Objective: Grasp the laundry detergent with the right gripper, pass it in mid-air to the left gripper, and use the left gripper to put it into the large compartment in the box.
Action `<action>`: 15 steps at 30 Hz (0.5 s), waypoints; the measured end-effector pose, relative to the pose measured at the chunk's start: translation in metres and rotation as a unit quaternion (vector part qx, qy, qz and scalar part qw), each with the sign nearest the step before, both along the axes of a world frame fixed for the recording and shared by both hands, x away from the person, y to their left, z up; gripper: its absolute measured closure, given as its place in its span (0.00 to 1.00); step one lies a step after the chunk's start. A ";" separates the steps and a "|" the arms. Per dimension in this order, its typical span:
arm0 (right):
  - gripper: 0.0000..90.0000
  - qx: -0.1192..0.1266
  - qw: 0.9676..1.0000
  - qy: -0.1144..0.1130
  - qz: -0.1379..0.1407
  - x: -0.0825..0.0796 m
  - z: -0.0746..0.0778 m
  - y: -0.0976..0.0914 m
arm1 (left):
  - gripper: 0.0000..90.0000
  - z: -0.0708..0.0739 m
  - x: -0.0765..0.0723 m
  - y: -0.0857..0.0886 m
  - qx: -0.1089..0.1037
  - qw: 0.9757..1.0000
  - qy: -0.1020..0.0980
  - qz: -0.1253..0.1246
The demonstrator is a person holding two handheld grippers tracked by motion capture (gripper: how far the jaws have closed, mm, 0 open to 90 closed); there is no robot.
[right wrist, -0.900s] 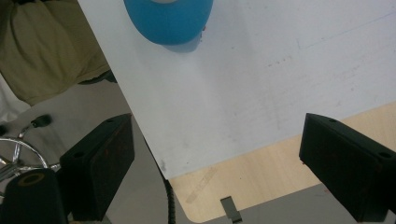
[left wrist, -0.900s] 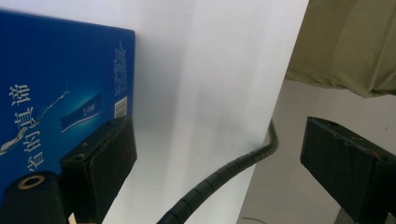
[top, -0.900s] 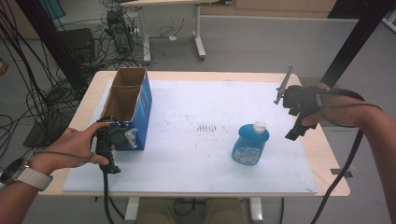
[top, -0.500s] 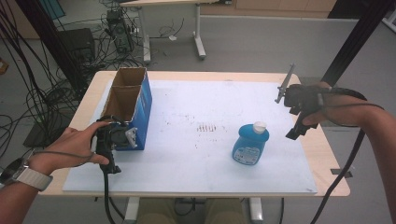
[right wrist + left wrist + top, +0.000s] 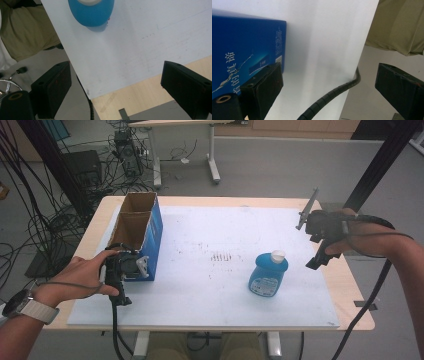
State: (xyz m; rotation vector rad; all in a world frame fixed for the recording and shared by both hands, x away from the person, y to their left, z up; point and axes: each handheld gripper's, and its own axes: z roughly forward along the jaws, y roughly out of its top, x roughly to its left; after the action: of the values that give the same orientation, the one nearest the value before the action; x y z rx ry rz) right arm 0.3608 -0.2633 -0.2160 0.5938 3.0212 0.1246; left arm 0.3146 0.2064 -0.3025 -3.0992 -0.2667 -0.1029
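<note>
1. Wooden table (image 5: 345, 285) with a white sheet (image 5: 210, 295) over most of its top; grey floor, tangled cables and another desk's legs behind it.
2. Near left: left hand (image 5: 80, 277) holds the left gripper (image 5: 131, 266) low at the near end of the box. In the left gripper view its jaws stand wide apart, nothing between them; the left pad sits just beside the blue box wall, whether it touches is unclear.
3. Black ribbed cable (image 5: 329, 96) trails off the sheet's near edge between those jaws.
4. Blue box (image 5: 145, 242), open top, brown inside, two compartments, stands upright on the left part of the sheet, long side running away from the person.
5. Blue bottle (image 5: 268, 276) with a white cap (image 5: 277, 255) sits on the sheet right of centre, well apart from the box.
6. Right hand (image 5: 360, 242) holds the right gripper (image 5: 320, 232) above the table's right edge, apart from the bottle. Jaws wide, empty; the right gripper view looks down at sheet edge, bare wood and the bottle's top.
</note>
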 end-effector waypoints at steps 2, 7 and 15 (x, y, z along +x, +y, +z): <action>0.11 0.000 1.000 0.001 0.001 0.000 0.000 0.000 | 0.09 0.001 -0.001 0.000 -0.001 1.000 -0.001 0.002; 0.10 0.009 1.000 -0.002 -0.004 -0.003 0.001 -0.001 | 0.09 0.000 -0.002 -0.002 -0.006 1.000 -0.004 0.003; 0.10 0.025 1.000 -0.005 -0.003 -0.005 0.001 -0.001 | 0.09 -0.001 -0.002 -0.005 -0.013 1.000 -0.005 0.003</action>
State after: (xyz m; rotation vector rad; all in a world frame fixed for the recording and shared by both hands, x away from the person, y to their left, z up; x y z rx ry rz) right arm 0.3561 -0.2648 -0.2152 0.6052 3.0142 0.2020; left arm 0.3130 0.2018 -0.3033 -3.1244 -0.2793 -0.1172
